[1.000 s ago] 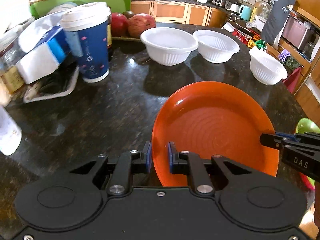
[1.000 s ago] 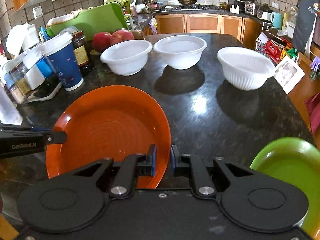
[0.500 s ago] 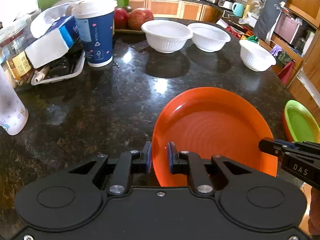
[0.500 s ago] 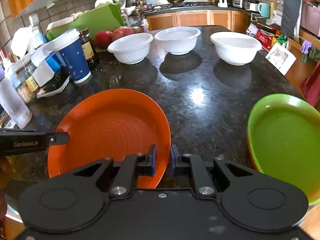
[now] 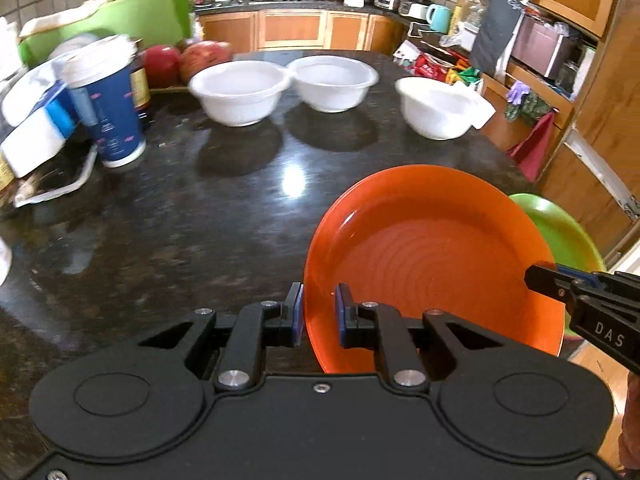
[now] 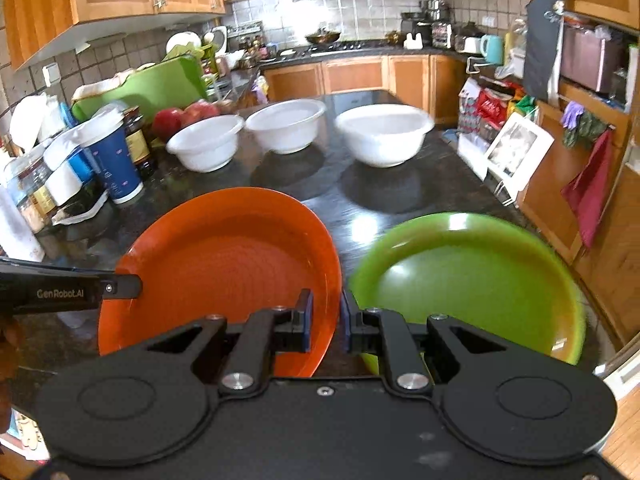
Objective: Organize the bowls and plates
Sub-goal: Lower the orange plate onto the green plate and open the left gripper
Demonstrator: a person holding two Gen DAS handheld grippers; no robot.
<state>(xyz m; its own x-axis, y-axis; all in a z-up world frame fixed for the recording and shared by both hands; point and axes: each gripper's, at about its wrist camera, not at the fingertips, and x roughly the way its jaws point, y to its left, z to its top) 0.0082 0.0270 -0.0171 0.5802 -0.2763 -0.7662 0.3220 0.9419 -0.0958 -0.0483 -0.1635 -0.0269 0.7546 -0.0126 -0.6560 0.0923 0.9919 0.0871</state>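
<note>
Both grippers hold one orange plate point(image 5: 432, 256) above the dark counter. My left gripper point(image 5: 319, 314) is shut on its left rim. My right gripper point(image 6: 326, 320) is shut on its right rim; the plate also shows in the right wrist view point(image 6: 224, 264). A green plate point(image 6: 472, 284) lies at the counter's near right, just right of the orange one; its edge shows in the left wrist view point(image 5: 560, 232). Three white bowls point(image 6: 204, 146) point(image 6: 286, 126) point(image 6: 384, 134) stand in a row at the back.
A blue paper cup point(image 5: 108, 112) with a white lid, jars, a tissue pack and red fruit point(image 5: 204, 56) crowd the counter's left and back. A green board point(image 6: 152, 88) leans behind them. The counter's right edge point(image 6: 520, 216) drops to cabinets.
Both grippers have lifted the orange plate and carried it right, toward the green plate, which has come into fuller view. The grips have not changed.
</note>
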